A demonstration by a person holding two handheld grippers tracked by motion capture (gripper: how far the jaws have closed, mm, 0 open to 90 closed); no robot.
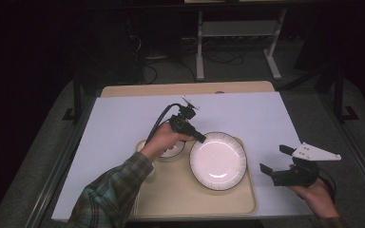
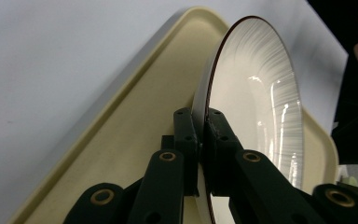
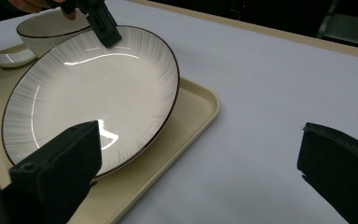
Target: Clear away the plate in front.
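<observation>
Left tool [image 1: 200,137] clamped on the near-left rim of the plate [image 1: 218,161], which sits tilted on the tray [image 1: 247,199]; right tool [image 1: 276,161], jaws spread and empty, waits over the worktop [image 1: 266,118] just right of the plate's free edge.

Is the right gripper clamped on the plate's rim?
No. The right gripper hangs open over the bare table, off the tray, while the left gripper clamps the plate.
</observation>
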